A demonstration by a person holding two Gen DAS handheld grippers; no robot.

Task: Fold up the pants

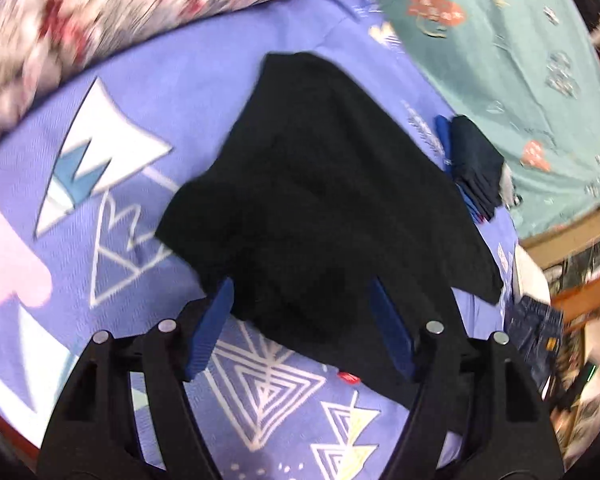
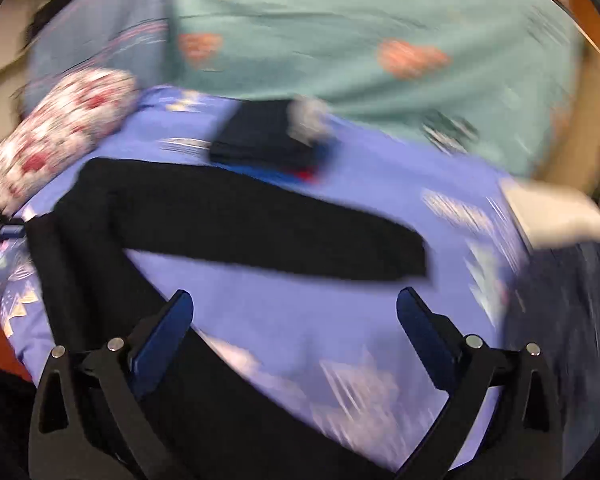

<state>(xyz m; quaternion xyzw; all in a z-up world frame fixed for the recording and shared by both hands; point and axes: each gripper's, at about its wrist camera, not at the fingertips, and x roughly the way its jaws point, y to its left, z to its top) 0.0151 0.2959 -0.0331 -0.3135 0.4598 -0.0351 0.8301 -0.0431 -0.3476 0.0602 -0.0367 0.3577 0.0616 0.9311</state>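
The black pants [image 1: 328, 200] lie spread on the purple patterned bedspread [image 1: 140, 120], directly ahead of the left tongs [image 1: 304, 320]. Those tongs stand wide apart, and the near edge of the cloth sits between their blue pads [image 1: 212, 328] without being pinched. From the right tongs [image 2: 296, 332], also wide apart and holding nothing, one leg [image 2: 260, 224] stretches across just ahead of the fingertips, while the other runs down past their left finger; bare bedspread lies between the fingers.

The fabric looks thin, soft and light, so I expect it to sag and slide rather than keep any shape. A pinch at a hem or along the waist edge seems the soundest hold, taken with both layers together.

Beyond the pants sits a small folded dark garment [image 2: 260, 136], and past that a teal sheet [image 2: 340, 40]. A floral pillow [image 1: 100, 8] lies off to the far left of the left tongs. The right view is badly blurred.
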